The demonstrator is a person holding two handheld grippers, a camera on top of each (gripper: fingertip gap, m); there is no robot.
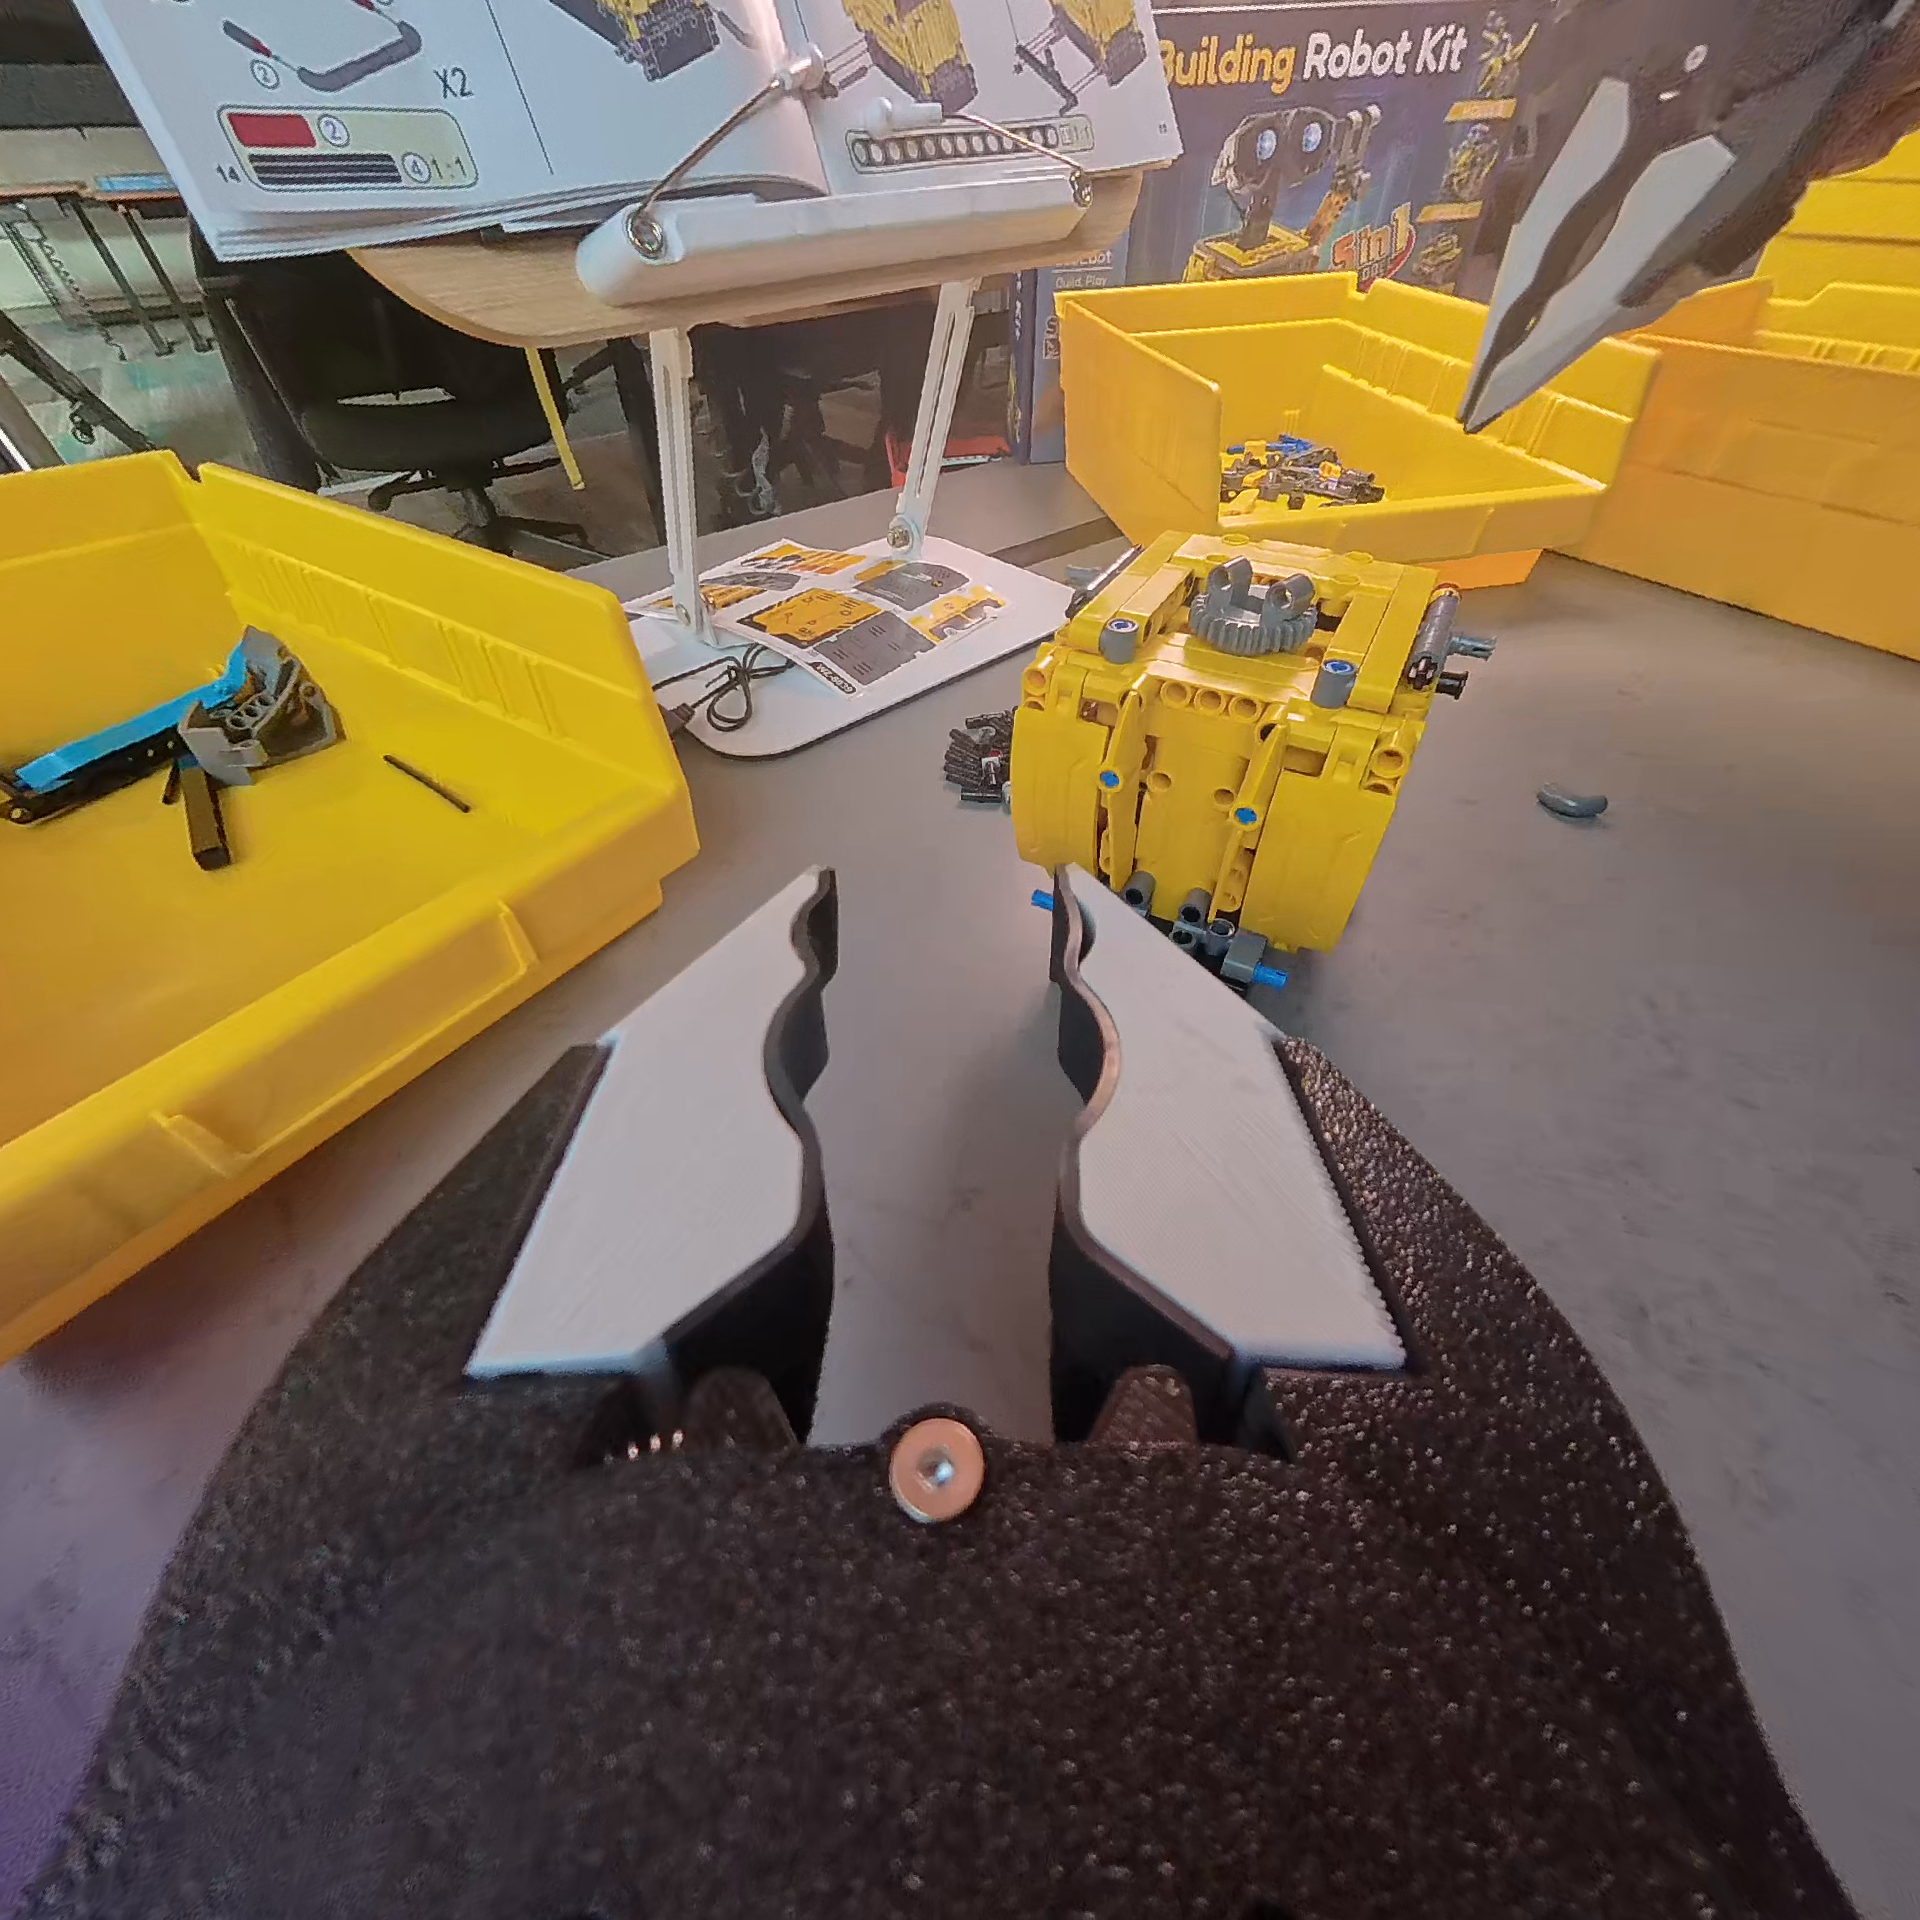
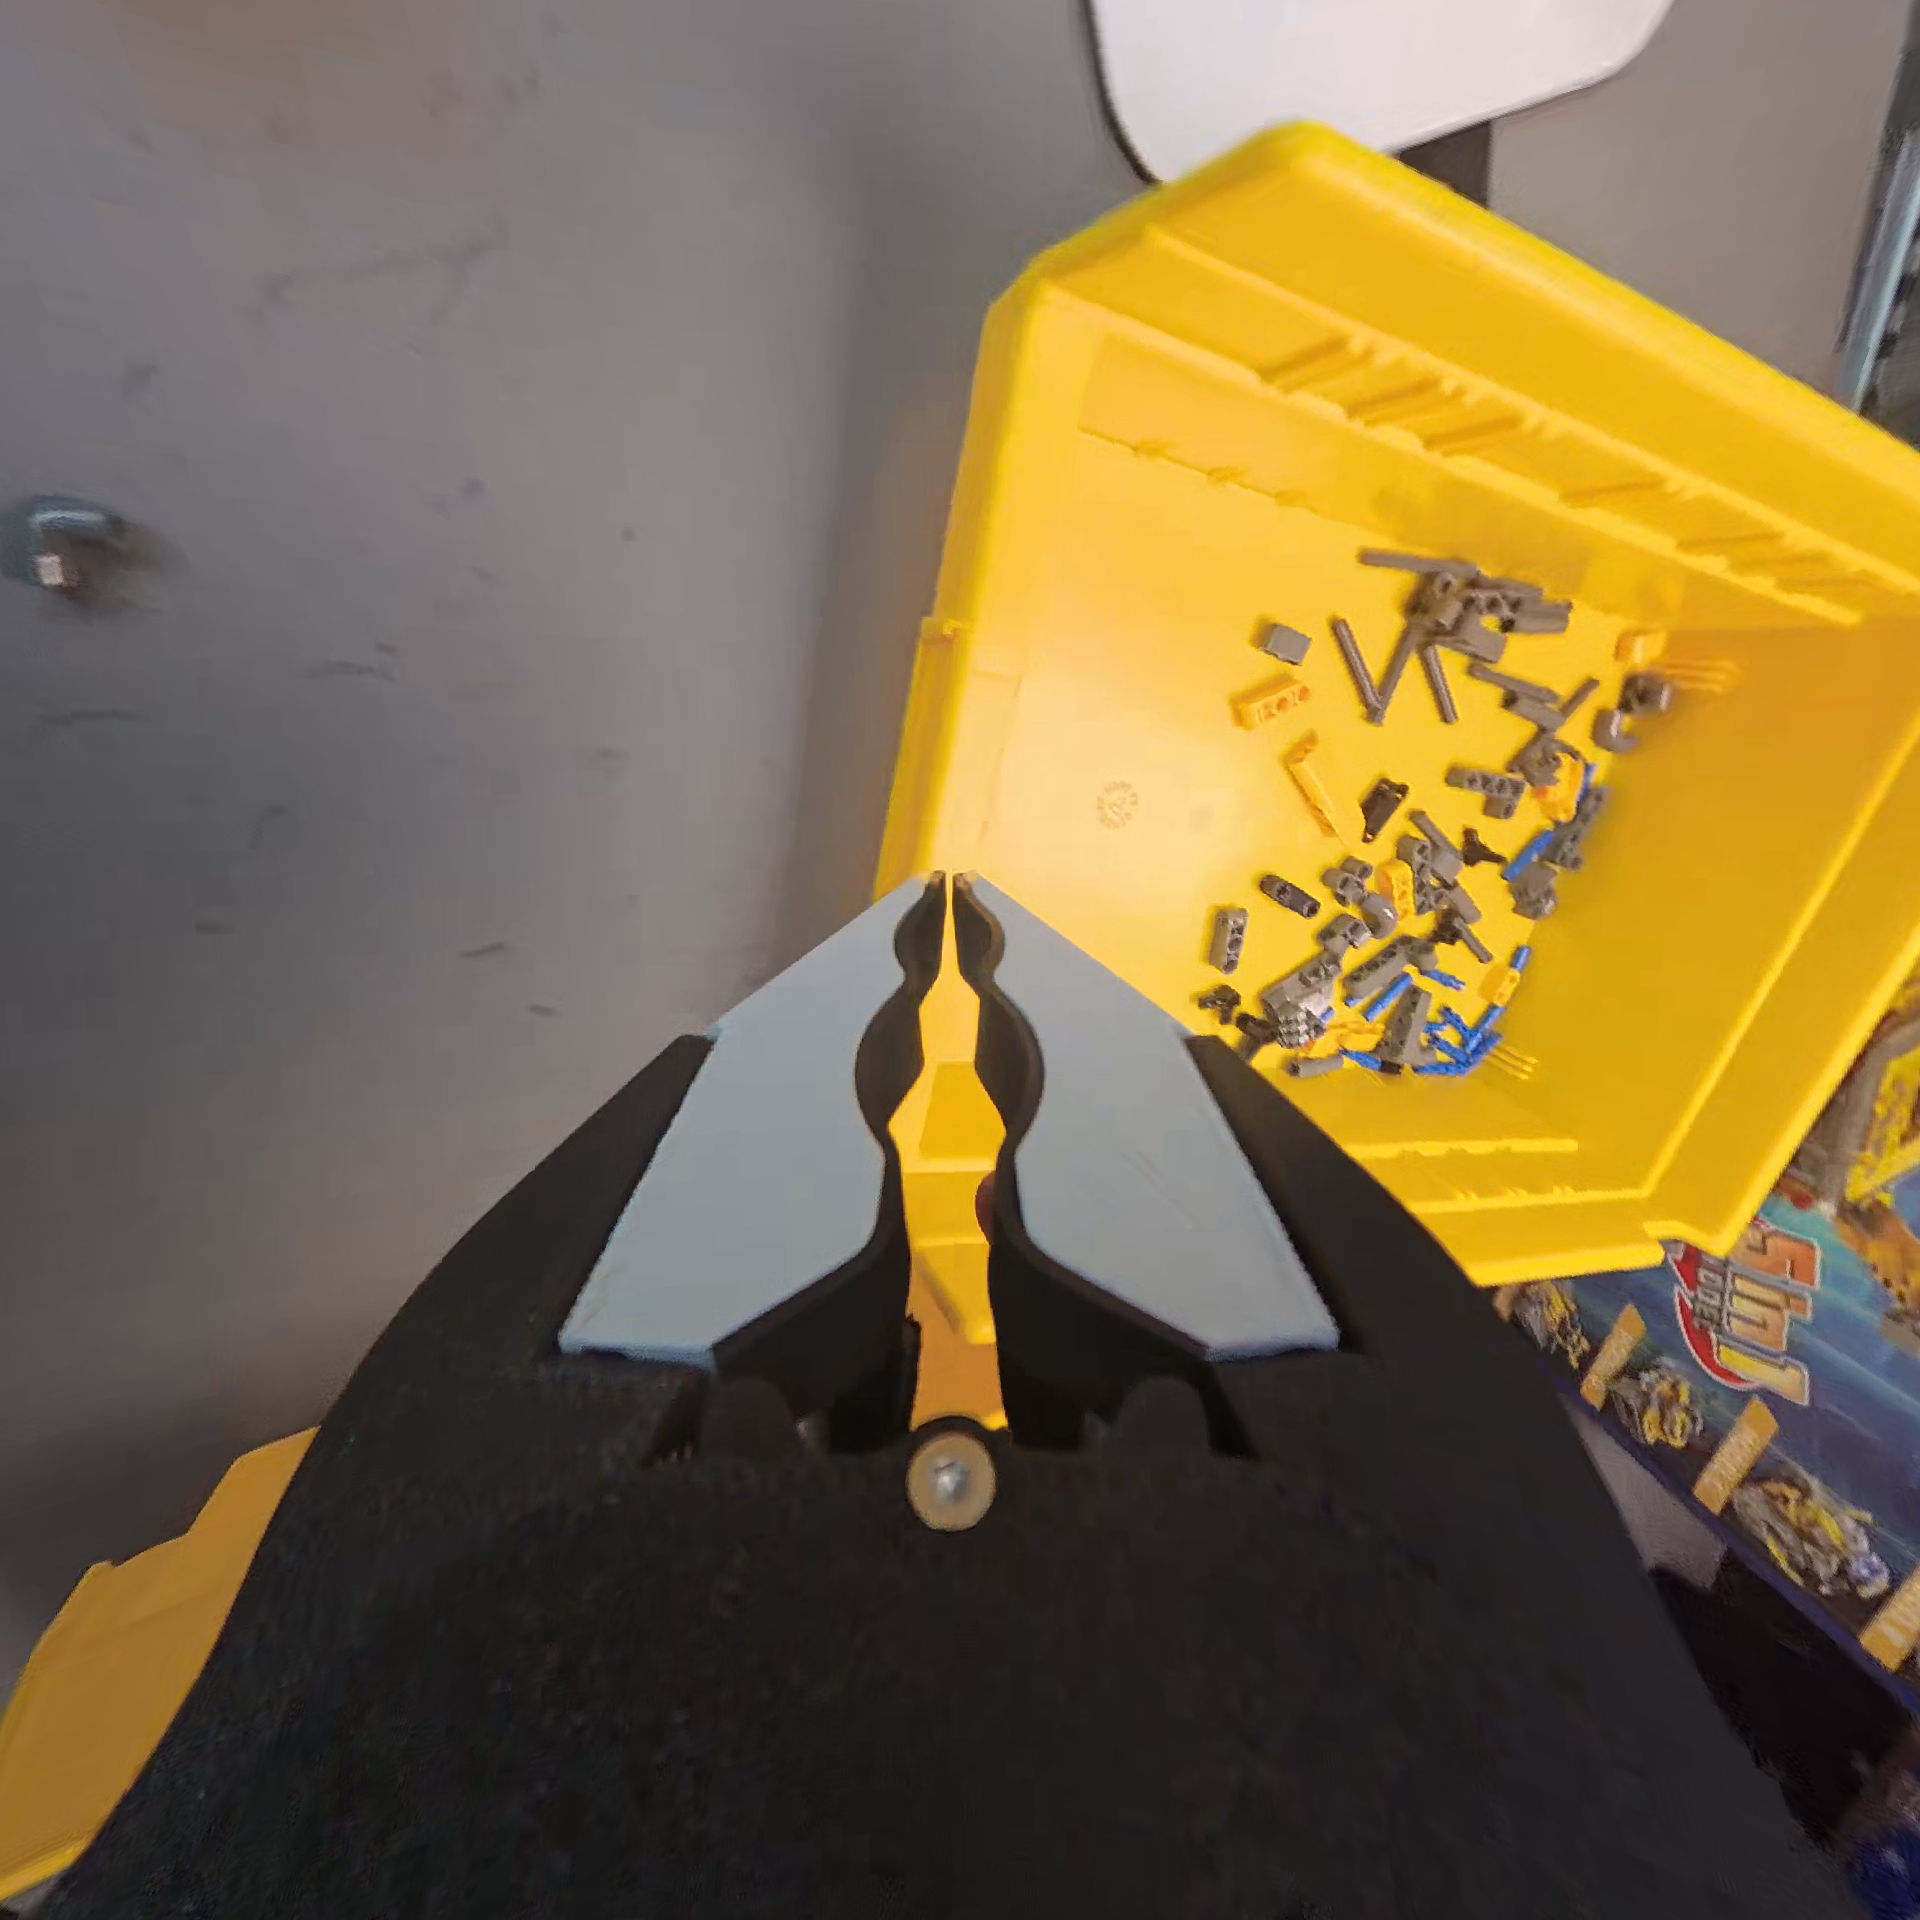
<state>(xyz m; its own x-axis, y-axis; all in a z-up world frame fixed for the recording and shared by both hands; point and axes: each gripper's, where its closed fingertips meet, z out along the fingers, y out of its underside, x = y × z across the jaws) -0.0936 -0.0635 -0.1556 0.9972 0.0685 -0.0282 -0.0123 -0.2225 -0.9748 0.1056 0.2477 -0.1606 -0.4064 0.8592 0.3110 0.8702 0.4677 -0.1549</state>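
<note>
Left wrist view: left gripper (image 1: pixel 943 894) released, fingers spread, empty, low over grey table (image 1: pixel 1558 1143). Yellow brick model (image 1: pixel 1216 748) just ahead-right of right fingertip, upright, grey gear (image 1: pixel 1252 613) on top facing up. Yellow bin (image 1: pixel 582 665) on left.

Right wrist view: right gripper (image 2: pixel 950 879) clenched, tips nearly touching, nothing seen between, hovering at near rim of yellow parts bin (image 2: pixel 1143 343); loose small pieces (image 2: pixel 1455 883) well right of tips.

**Grippers, brick model and parts bin**

The left gripper (image 1: pixel 943 894), lower centre of its view, hangs parted and empty over the grey table (image 1: pixel 1558 1143), its tips just beside the yellow brick model (image 1: pixel 1216 748). The right gripper (image 2: pixel 948 881), tips pressed together and empty, hovers at the near rim of the yellow bin (image 2: pixel 1091 520) scattered with small parts (image 2: pixel 1455 883).
</note>
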